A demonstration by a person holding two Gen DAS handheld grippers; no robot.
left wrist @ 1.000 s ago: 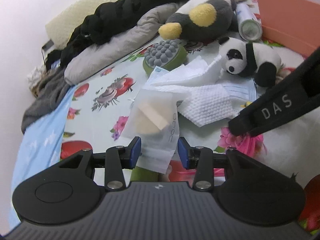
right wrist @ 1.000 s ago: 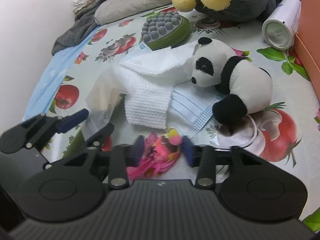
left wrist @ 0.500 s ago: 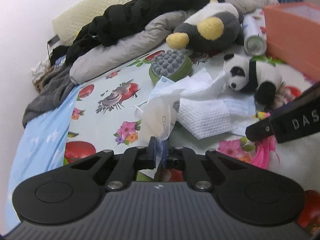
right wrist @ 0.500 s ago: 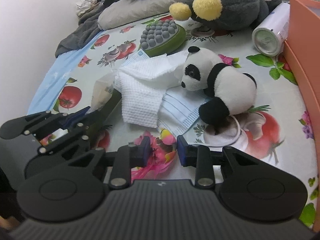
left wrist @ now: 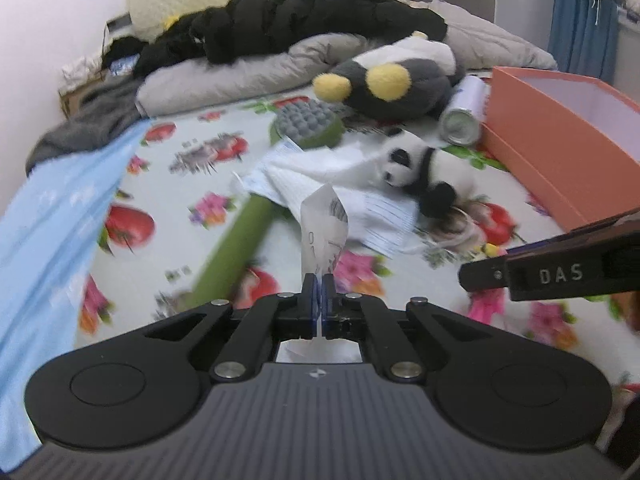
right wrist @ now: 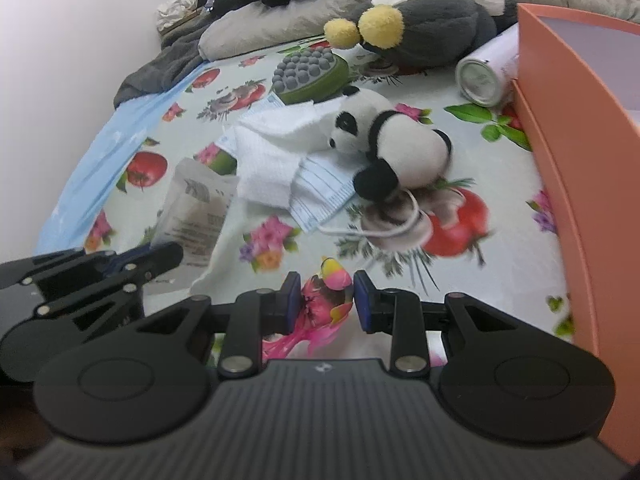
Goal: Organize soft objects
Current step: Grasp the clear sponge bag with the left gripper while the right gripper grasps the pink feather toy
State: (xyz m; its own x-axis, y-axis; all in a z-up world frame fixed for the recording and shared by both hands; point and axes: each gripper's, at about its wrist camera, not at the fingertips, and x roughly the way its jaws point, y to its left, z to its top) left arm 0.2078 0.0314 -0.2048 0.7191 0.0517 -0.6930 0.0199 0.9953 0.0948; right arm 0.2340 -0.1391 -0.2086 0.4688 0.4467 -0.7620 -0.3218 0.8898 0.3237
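Observation:
My left gripper [left wrist: 321, 284] is shut on a white plastic packet [left wrist: 325, 229] and holds it above the flowered bed sheet; the packet also shows in the right wrist view [right wrist: 196, 212]. My right gripper [right wrist: 323, 293] is closed around a pink feathery toy [right wrist: 322, 304], which fills the gap between the blue pads. A small panda plush [right wrist: 394, 148] lies on a white cloth [right wrist: 266, 156] and a blue face mask [right wrist: 322, 196]. A grey penguin plush [left wrist: 394, 84] lies further back.
An orange box [right wrist: 576, 132] stands at the right. A green massage brush [left wrist: 256, 220] lies on the sheet, a white can [right wrist: 486, 74] by the box. A black jacket [left wrist: 288, 24] and grey pillows [left wrist: 224, 80] are piled at the back. A wall is at the left.
My left gripper closed on the packet and lifted it off the pile, uncovering the brush handle. My right gripper closed in around the pink toy and rose with it.

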